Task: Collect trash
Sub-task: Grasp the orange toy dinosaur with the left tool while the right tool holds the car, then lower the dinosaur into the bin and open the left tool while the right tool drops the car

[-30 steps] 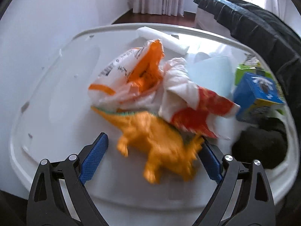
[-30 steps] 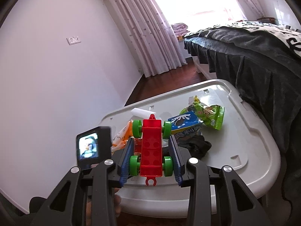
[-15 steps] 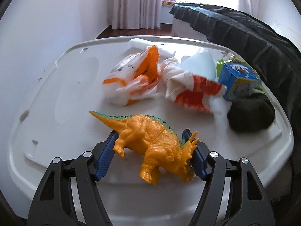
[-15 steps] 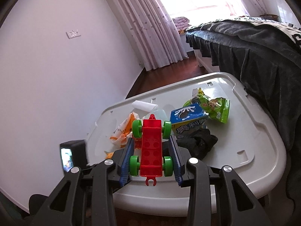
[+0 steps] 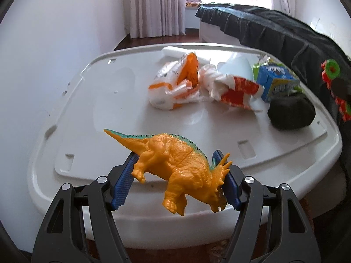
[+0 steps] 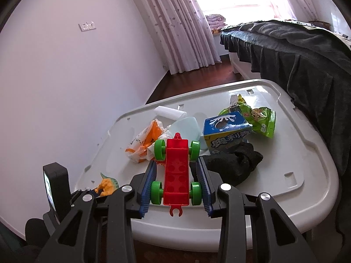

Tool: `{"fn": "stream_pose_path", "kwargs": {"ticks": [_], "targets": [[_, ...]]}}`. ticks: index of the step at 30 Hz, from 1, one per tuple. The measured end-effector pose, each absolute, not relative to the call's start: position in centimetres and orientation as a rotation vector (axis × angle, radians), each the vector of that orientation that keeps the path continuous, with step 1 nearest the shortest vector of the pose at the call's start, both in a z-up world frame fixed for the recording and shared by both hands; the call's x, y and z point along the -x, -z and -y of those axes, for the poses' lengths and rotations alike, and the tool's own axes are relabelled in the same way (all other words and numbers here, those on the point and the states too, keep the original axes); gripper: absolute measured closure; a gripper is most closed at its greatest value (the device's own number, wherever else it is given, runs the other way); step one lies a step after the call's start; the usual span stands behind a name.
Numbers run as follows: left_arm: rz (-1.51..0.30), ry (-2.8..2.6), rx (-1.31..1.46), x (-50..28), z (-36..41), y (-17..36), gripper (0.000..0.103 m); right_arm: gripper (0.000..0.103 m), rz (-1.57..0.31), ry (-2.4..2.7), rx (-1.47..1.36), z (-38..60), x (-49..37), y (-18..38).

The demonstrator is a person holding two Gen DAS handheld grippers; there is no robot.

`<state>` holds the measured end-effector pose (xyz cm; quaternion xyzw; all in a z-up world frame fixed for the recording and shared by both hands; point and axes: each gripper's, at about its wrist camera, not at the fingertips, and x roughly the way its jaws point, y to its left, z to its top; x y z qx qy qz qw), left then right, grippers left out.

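My left gripper (image 5: 177, 176) is shut on an orange toy dinosaur (image 5: 175, 162), held above the near edge of the white bin lid (image 5: 87, 118). My right gripper (image 6: 176, 186) is shut on a red toy car with green wheels (image 6: 176, 171). On the lid lie trash items: an orange-and-white wrapper (image 5: 175, 83), a red-and-white wrapper (image 5: 232, 89), a blue carton (image 6: 227, 132) and a green snack bag (image 6: 258, 118). In the right wrist view the dinosaur (image 6: 107, 185) shows at lower left, with the left gripper's body beside it.
A black sock (image 6: 234, 163) lies by the carton, a pale blue piece (image 6: 186, 127) and a white roll (image 6: 169, 112) sit behind the wrappers. A bed under a dark blanket (image 6: 296, 50) stands right of the lid; a white wall (image 6: 54, 87) is on the left.
The left gripper closed on the dinosaur, lifted it and drew back toward the lid's near edge. The right gripper kept hold of the red car with little movement.
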<state>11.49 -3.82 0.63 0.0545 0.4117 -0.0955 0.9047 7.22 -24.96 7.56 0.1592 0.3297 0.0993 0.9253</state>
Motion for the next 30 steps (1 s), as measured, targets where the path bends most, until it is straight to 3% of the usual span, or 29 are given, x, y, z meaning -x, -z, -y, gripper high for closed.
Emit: {"fn": "stream_pose_path", "kwargs": {"ticks": [13, 20, 30], "targets": [[-0.82, 0.195, -0.179, -6.3, 4.1, -3.7, 0.035, 0.066, -0.702, -0.204, -0.312, 24.8, -5.7, -6.2], [-0.831, 0.208, -0.14, -3.2, 2.7, -4.7, 0.035, 0.066, -0.624, -0.244, -0.208, 22.9, -1.0, -7.1], [-1.02, 0.253, -0.176, 3.3, 1.1, -0.4, 0.035, 0.066, -0.74, -0.28, -0.194, 20.5, 4.9, -4.4]]}}
